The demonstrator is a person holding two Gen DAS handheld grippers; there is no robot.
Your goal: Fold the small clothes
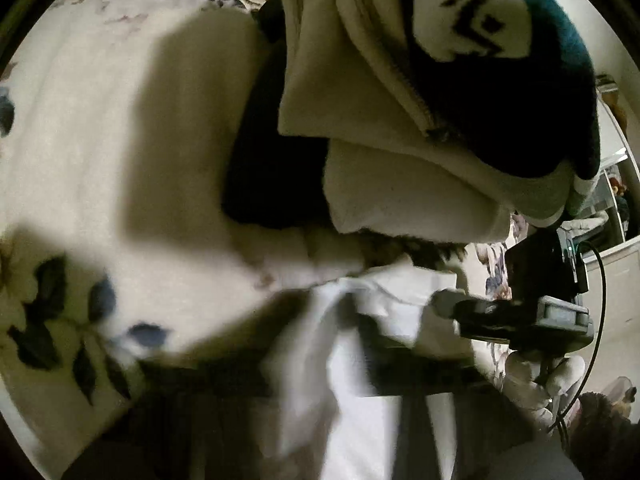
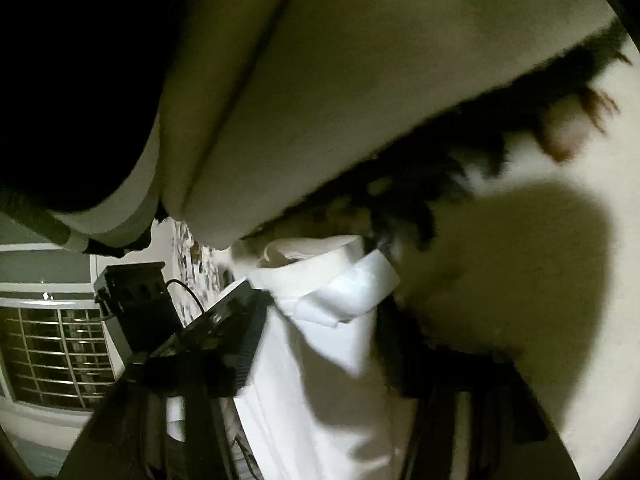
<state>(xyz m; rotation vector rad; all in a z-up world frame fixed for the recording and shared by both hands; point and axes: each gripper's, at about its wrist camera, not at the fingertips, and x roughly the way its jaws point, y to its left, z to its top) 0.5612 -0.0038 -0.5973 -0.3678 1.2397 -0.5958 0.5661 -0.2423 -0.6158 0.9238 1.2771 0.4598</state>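
Note:
A white collared shirt [image 1: 384,296] hangs bunched between both grippers over the bed; its collar [image 2: 344,280] shows clearly in the right wrist view. My left gripper [image 1: 320,344] is blurred at the bottom of its own view and shut on the shirt's cloth. It also shows as a dark body [image 2: 224,320] at the shirt's left edge. My right gripper [image 2: 328,364] has white cloth filling the gap between its dark blurred fingers; whether the pads press on it is unclear. From the left wrist view its tip [image 1: 444,300] touches the shirt's right side.
A cream bedsheet [image 1: 100,160] with blue flower print lies under everything. A person's cream and dark teal sweater [image 1: 400,100] leans in from above, close to both grippers. A window with bars [image 2: 52,352] is at the far left. A cable [image 1: 600,320] trails from the right gripper.

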